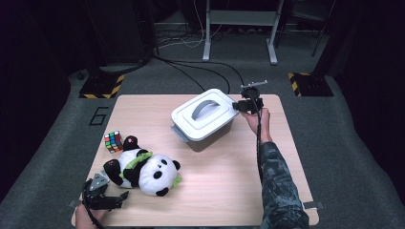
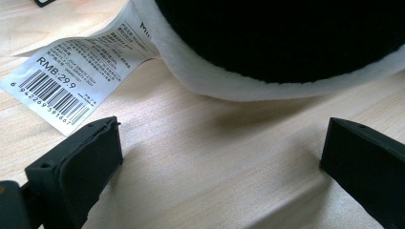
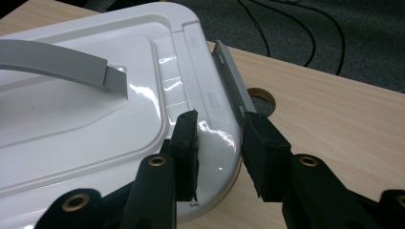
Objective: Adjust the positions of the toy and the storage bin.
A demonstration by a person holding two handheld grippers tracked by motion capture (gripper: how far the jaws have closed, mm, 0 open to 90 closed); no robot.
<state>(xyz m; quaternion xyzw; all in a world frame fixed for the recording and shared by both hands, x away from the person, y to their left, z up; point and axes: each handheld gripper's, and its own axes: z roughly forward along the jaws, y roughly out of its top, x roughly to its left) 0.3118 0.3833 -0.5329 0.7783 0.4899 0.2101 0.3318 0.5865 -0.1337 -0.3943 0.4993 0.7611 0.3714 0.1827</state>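
Right gripper (image 3: 217,138) pinches the white box's (image 1: 203,131) lid edge and grey side latch (image 3: 231,76), apparently to unclip it. Left gripper (image 2: 217,157) rests wide apart, holding nothing, beside the panda plush (image 1: 143,169).

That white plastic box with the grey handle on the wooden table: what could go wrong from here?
The right gripper straddles just the lid's rim and the grey side latch of the white plastic box, near a corner; the pads may slip off. Pulling there could drag the whole box toward the table edge. The left gripper, open beside the plush panda, is not steadying the box.
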